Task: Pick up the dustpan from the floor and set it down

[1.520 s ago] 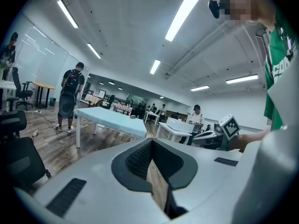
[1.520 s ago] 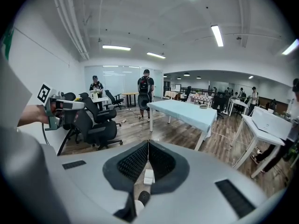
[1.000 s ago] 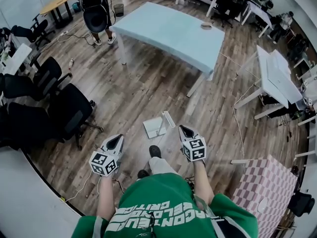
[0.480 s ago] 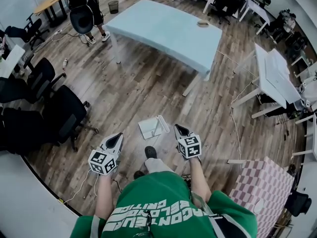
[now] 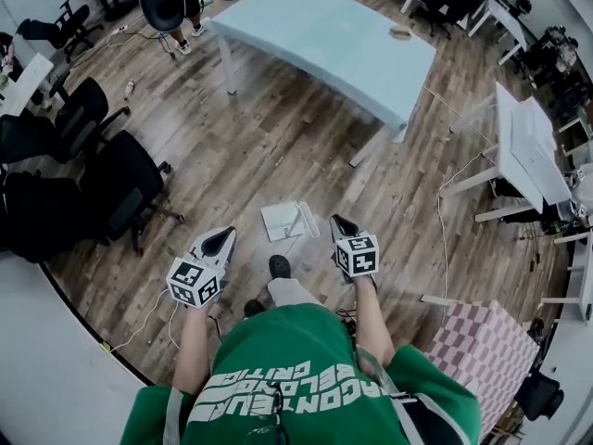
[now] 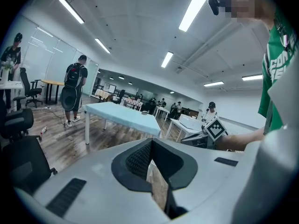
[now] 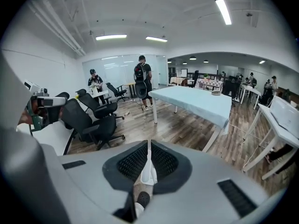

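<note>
We hold the left gripper and right gripper empty, jaws pressed together. Between their tips, the white dustpan seemingly lies flat on the wood floor.

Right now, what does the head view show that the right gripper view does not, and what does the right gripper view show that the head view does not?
Only the head view shows the whole white dustpan lying on the floor, the person's green shirt and a pink checkered cloth. Only the right gripper view shows the ceiling lights and the pads of the right claw closed together, clamping nothing. Both show the light blue table, the black office chairs and the wooden floor.
</note>
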Available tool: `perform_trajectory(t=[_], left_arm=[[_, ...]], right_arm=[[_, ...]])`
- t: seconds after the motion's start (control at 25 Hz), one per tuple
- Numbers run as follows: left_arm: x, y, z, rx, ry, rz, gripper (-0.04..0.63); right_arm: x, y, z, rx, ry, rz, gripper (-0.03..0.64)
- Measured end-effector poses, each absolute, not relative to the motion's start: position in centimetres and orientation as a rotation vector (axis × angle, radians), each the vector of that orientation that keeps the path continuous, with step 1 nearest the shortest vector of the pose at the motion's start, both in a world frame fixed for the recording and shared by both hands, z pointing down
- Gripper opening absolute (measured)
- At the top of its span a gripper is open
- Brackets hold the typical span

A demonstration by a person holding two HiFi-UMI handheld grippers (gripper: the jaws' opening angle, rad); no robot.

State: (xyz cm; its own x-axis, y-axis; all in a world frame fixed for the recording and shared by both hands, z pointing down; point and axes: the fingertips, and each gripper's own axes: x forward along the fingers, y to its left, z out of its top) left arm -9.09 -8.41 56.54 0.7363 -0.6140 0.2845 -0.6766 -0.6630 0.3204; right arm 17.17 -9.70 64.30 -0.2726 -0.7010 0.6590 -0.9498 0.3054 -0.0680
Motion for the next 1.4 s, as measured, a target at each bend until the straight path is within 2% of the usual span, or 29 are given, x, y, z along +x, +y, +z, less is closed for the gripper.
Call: perform_trajectory(t=[0.4, 0.96, 1.4], left_arm=[[-8.9, -8.1, 58.5, 2.443, -1.05, 0.233, -0.008], [-11.1, -8.1, 59.5, 2.314, -1.217, 0.246, -0.008], [-12.8, -8.4, 59.8, 2.225, -1.346, 0.235, -0.008]], right_arm=[[16.1, -12.3, 70.9, 1.261, -1.97, 0.708, 0.015], [13.0, -16.7, 82.5, 0.99, -1.754, 0.878, 0.21], [13.4, -17.1, 90.1, 0.826, -1.471, 0.911, 0.212]])
